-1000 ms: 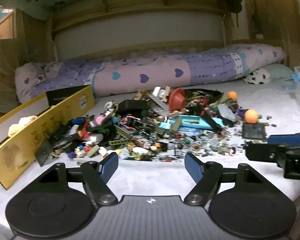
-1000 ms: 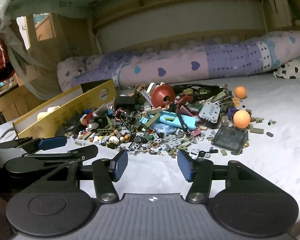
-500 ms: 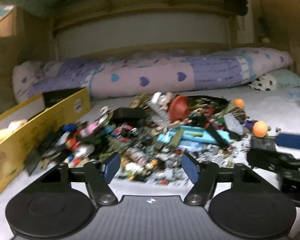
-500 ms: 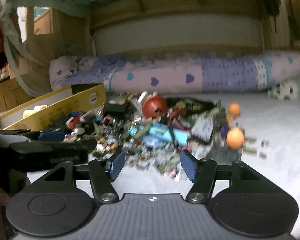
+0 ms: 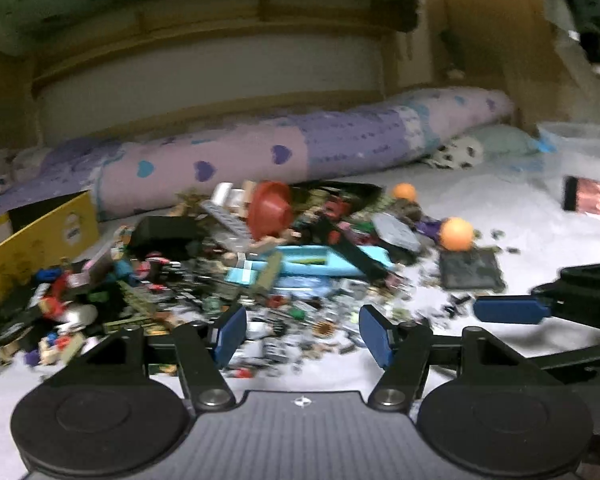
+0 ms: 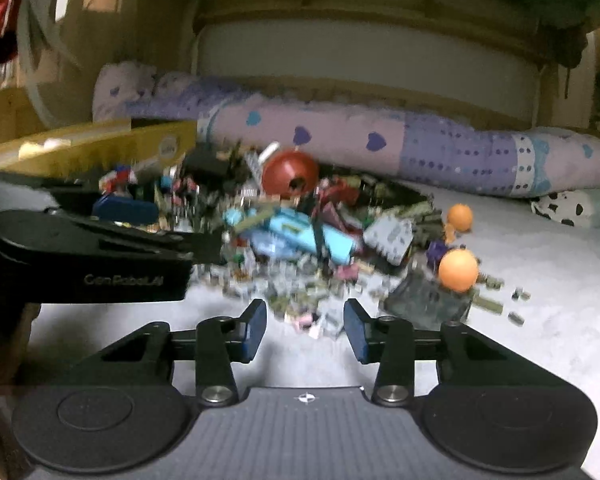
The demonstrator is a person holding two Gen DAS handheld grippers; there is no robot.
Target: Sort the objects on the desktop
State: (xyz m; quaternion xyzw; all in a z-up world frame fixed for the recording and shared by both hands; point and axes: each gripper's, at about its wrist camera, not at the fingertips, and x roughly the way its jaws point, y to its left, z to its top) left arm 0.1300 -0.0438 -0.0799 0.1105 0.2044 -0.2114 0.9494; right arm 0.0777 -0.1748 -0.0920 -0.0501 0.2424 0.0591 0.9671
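Here, left wrist view: a heap of small toy parts (image 5: 260,280) lies on a white bed sheet (image 5: 520,216), mostly bricks and scraps too blurred to name singly. Within it, a red bowl-shaped piece (image 5: 270,208) sits at the far middle, a light blue tray piece (image 5: 320,262) below it, a dark square plate (image 5: 470,270) at the right edge with an orange ball (image 5: 456,233) just behind it, and a second orange ball (image 5: 404,191) farther back. A yellow cardboard box (image 5: 32,252) stands at the left of the heap; a rolled purple quilt with hearts (image 5: 280,156) lies along the far side. The left gripper (image 5: 300,334) points downward at the heap's near edge, fingers apart and closing, loose bits lying under the gap, nothing pressed. The right gripper (image 5: 508,310) reaches in from the right, low over the sheet. Right wrist view: the same heap (image 6: 300,240), red bowl-shaped piece (image 6: 290,174), light blue tray piece (image 6: 300,232), the nearer orange ball (image 6: 458,270) touching the dark square plate (image 6: 428,300), yellow box (image 6: 100,148) and quilt (image 6: 380,144). The left gripper (image 6: 124,208) crosses the left side, partly hiding the heap. The right gripper (image 6: 305,330) tilts downward at the near fringe, fingers apart and closing, empty.
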